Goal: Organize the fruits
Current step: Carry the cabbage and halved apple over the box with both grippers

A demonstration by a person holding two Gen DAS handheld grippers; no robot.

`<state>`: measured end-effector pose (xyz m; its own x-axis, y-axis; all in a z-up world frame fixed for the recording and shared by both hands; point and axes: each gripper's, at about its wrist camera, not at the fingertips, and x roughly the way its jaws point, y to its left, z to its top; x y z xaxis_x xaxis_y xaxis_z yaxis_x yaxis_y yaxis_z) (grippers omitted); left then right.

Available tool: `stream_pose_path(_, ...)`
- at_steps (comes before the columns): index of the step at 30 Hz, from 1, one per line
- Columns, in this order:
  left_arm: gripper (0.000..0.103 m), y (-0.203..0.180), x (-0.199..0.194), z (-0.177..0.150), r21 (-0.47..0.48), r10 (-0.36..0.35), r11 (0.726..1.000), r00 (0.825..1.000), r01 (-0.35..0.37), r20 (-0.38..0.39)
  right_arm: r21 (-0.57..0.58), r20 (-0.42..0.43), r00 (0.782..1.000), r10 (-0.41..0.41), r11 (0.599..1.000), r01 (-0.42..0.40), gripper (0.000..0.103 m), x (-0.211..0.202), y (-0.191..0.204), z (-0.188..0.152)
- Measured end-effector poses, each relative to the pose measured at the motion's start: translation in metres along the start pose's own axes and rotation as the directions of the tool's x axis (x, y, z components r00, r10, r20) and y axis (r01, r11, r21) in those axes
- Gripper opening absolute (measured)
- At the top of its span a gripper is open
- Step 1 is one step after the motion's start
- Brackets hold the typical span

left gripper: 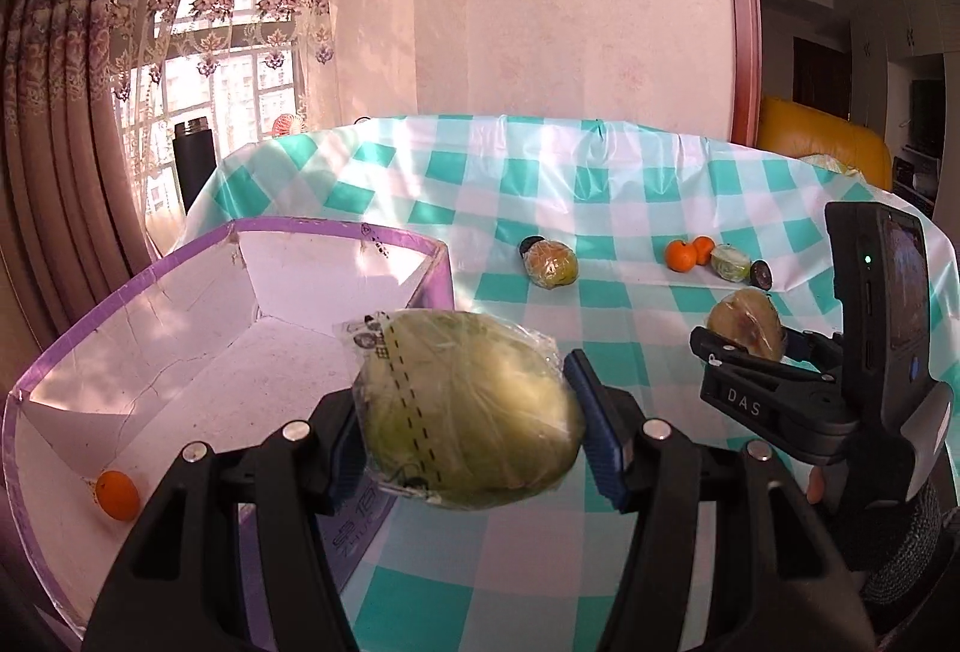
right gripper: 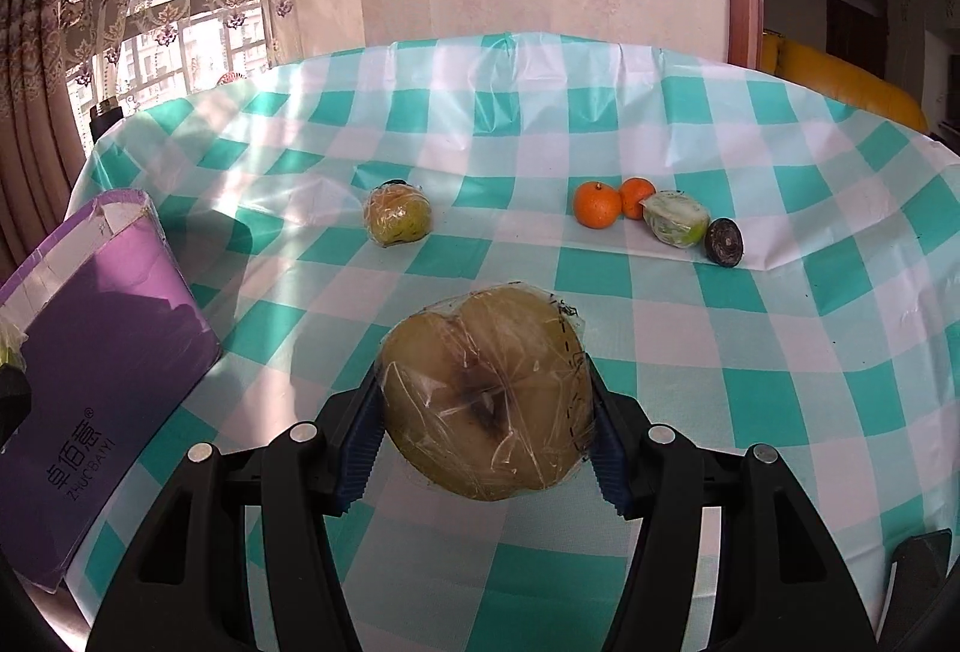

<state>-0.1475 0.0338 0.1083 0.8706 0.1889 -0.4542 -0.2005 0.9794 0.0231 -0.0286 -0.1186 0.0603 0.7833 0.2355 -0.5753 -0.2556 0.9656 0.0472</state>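
- Left gripper [left gripper: 474,430] clenched on a pale green round fruit in clear plastic wrap [left gripper: 474,412], pads pressing both its sides, held up off the counter [left gripper: 600,208] at the near right edge of the open box.
- Purple-rimmed cardboard box with white inside [left gripper: 180,352] sits at the left of the counter; one small orange fruit [left gripper: 118,495] lies in its near left corner.
- Right gripper [right gripper: 489,433] grasping a yellow-brown wrapped fruit with a dark bruise [right gripper: 486,394], lifted above the teal-and-white checked cloth [right gripper: 780,328].
- Left on the counter, far side: wrapped yellow-green fruit [right gripper: 399,220] near the middle; further right two oranges [right gripper: 612,202] touching each other, a wrapped green-white fruit [right gripper: 675,218] just beside them, a dark round fruit [right gripper: 724,242] next to that.
- Dark round thing behind the middle wrapped fruit, too hidden to tell.
- Black bottle [left gripper: 193,160] beyond the counter's far left edge, by the window.
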Motion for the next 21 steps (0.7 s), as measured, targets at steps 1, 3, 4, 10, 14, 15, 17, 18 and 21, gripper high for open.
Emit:
stream_pose_path(1,0.060,0.003,-0.004,0.004,-0.003,0.010,1.000,1.000,-0.010,0.009,-0.009,0.012,1.000,0.003,1.000,-0.003,0.058,-0.005,0.004,0.003)
stream_pose_path(3,0.060,0.010,-0.013,0.010,-0.011,0.034,0.999,0.999,-0.034,0.028,-0.024,0.036,0.999,0.018,1.000,-0.017,0.058,-0.016,0.013,0.010)
stream_pose_path(4,0.060,0.013,-0.017,0.013,-0.012,0.048,0.999,0.998,-0.048,0.037,-0.031,0.047,0.998,0.028,0.999,-0.027,0.058,-0.021,0.017,0.013)
stream_pose_path(10,0.060,0.043,-0.037,0.026,-0.045,0.107,0.994,0.992,-0.104,0.061,-0.134,0.102,0.989,0.106,0.987,-0.092,0.059,-0.052,0.064,0.032)
stream_pose_path(14,0.060,0.066,-0.047,0.027,-0.076,0.141,0.988,0.988,-0.136,0.068,-0.200,0.118,0.981,0.157,0.971,-0.132,0.059,-0.064,0.097,0.036)
stream_pose_path(15,0.060,0.073,-0.049,0.027,-0.083,0.149,0.986,0.986,-0.143,0.069,-0.215,0.119,0.979,0.168,0.967,-0.140,0.059,-0.065,0.104,0.036)
stream_pose_path(17,0.060,0.082,-0.053,0.028,-0.094,0.162,0.983,0.984,-0.155,0.070,-0.235,0.119,0.976,0.185,0.960,-0.153,0.059,-0.068,0.116,0.037)
stream_pose_path(18,0.060,0.087,-0.054,0.028,-0.100,0.169,0.982,0.983,-0.161,0.071,-0.244,0.119,0.974,0.194,0.956,-0.161,0.059,-0.069,0.122,0.038)
stream_pose_path(21,0.060,0.100,-0.055,0.025,-0.116,0.185,0.977,0.981,-0.177,0.062,-0.268,0.120,0.969,0.217,0.947,-0.179,0.059,-0.072,0.138,0.042)
